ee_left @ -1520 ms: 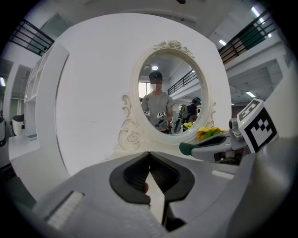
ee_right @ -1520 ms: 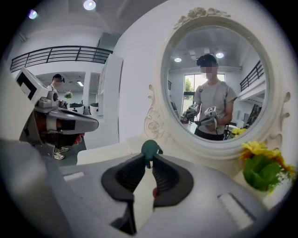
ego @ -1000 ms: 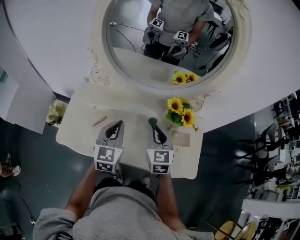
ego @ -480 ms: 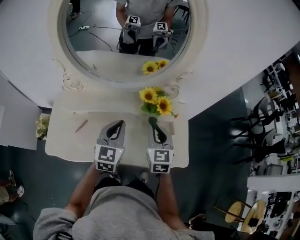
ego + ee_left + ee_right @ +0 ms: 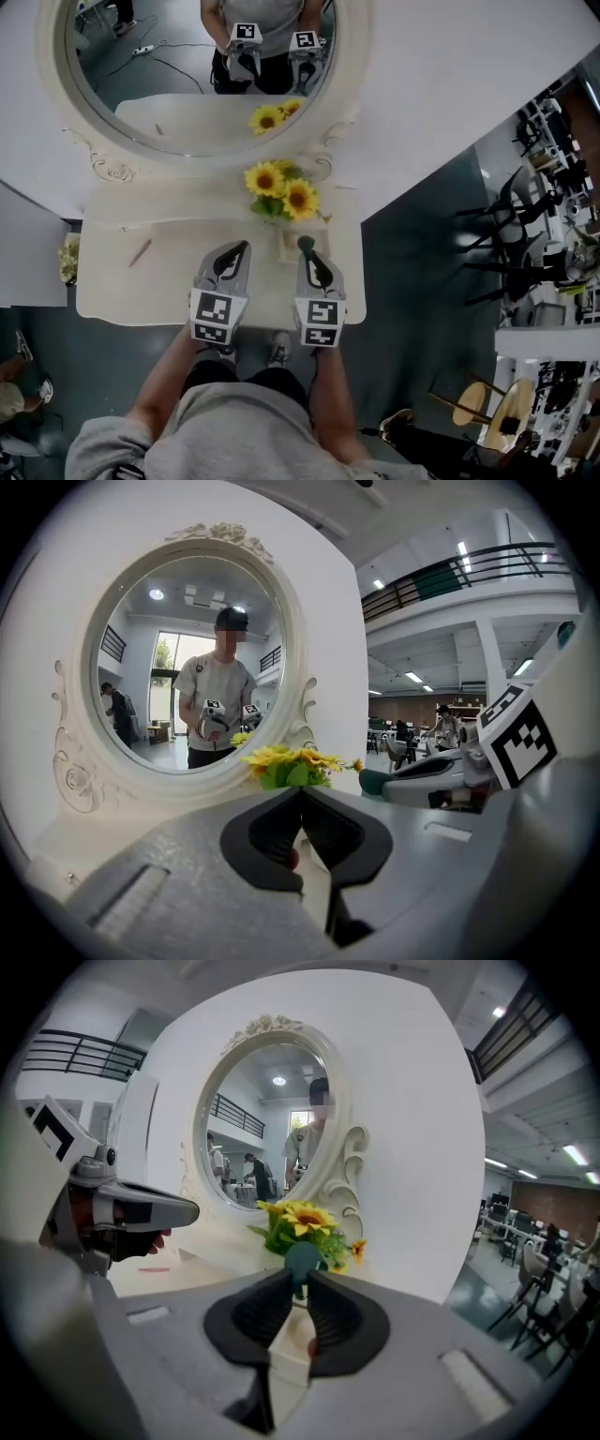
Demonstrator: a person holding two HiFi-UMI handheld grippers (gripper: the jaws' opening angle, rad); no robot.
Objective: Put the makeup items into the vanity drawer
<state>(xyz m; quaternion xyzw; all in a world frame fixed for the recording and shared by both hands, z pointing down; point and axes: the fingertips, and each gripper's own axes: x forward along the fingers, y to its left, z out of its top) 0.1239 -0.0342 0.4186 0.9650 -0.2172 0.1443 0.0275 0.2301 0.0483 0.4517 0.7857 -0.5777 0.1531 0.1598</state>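
Makeup item sits clamped between right fingers.

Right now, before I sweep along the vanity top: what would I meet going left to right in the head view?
Pink stick → left gripper, shut → right gripper, shut on a teal item. The sunflowers overlap the grippers' span, so they are left out.
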